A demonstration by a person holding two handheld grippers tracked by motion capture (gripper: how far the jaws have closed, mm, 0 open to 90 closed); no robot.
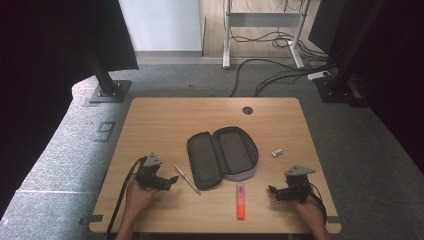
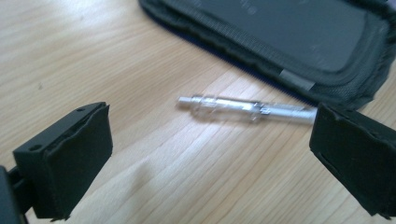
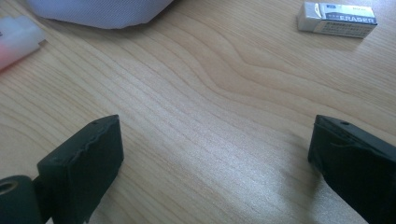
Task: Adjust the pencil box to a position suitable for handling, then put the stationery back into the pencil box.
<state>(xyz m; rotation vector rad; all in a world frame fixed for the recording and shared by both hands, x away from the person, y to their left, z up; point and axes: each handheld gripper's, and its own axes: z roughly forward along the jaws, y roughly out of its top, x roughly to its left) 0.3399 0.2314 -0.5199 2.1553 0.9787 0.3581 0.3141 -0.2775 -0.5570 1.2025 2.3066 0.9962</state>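
Left gripper low over table, jaws spread wide, nothing between them; clear pen flat on wood just ahead, beside rim of open grey pencil case; right gripper near front right, jaws also wide over bare wood; orange marker between grippers; eraser farther off, right of case.

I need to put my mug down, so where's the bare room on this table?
The far strip of the table behind the open pencil case is bare, and so is the left edge. It is crowded up front: clear pen, orange marker, eraser, left gripper and right gripper.
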